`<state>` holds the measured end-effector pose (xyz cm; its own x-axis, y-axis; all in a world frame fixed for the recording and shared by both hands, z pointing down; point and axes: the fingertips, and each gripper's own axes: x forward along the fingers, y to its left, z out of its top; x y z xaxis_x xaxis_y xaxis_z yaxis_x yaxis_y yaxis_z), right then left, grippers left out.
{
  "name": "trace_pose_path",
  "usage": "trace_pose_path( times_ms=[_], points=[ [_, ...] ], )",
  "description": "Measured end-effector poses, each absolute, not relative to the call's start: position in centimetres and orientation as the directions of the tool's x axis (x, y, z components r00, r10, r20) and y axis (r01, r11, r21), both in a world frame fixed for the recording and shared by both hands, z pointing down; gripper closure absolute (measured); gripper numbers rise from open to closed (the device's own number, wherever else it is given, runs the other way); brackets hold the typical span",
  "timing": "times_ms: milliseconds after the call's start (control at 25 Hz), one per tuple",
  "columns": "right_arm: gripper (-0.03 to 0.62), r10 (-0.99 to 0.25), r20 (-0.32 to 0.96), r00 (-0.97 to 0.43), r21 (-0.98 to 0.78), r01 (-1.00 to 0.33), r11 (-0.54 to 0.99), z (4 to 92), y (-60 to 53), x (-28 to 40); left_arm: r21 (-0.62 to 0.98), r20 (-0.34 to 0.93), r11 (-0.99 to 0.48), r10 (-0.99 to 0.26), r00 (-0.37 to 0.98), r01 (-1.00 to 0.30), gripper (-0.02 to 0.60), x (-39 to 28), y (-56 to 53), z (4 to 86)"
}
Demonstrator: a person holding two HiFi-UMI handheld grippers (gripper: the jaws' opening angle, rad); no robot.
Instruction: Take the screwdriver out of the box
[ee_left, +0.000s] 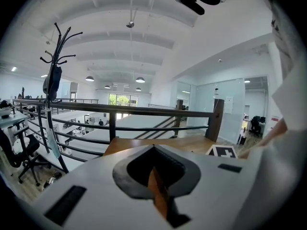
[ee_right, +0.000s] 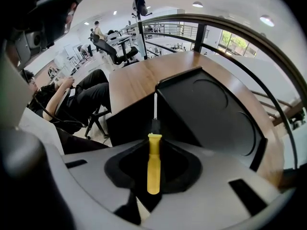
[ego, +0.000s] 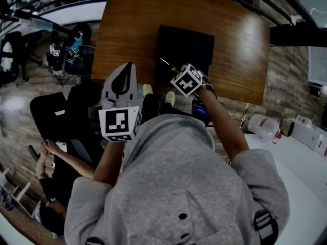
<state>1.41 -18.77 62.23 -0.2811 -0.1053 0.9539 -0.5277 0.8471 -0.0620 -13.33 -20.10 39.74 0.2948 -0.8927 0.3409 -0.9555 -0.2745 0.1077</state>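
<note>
The black box (ego: 185, 47) lies on the wooden table (ego: 240, 45), with its dark moulded inside (ee_right: 211, 104) in front of my right gripper. My right gripper (ego: 177, 72) hangs above the box's near edge, pointing steeply down, and is shut on the screwdriver (ee_right: 153, 159). Its yellow handle sits between the pads and the thin metal shaft (ego: 164, 62) sticks out over the box's left part. My left gripper (ego: 130, 68) is held off the table's left near corner, pointing outward. Its jaws (ee_left: 154, 174) meet at the tip with nothing between them.
A metal railing (ee_left: 144, 111) runs beyond the table's far side. A coat rack (ee_left: 55, 75) stands to the left. A seated person (ego: 53, 167) and black office chairs (ego: 51, 114) are at the left. A white counter with containers (ego: 263, 125) is at the right.
</note>
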Motion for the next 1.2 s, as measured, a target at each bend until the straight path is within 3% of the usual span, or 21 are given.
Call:
trace_pose_path(
  times_ms=[680, 1200],
  points=[
    [0.513, -0.209, 0.899, -0.385, -0.060, -0.581, 0.811, 57.6, -17.2, 5.2, 0.070, 0.327, -0.303, -0.893, 0.309, -0.950, 0.571, -9.6, -17.7, 38.4],
    [0.513, -0.345, 0.768, -0.540, -0.105, -0.638, 0.763, 50.6, -17.1, 7.7, 0.039, 0.303, -0.321, -0.899, 0.317, -0.946, 0.571, -6.5, -16.3, 36.6]
  ],
)
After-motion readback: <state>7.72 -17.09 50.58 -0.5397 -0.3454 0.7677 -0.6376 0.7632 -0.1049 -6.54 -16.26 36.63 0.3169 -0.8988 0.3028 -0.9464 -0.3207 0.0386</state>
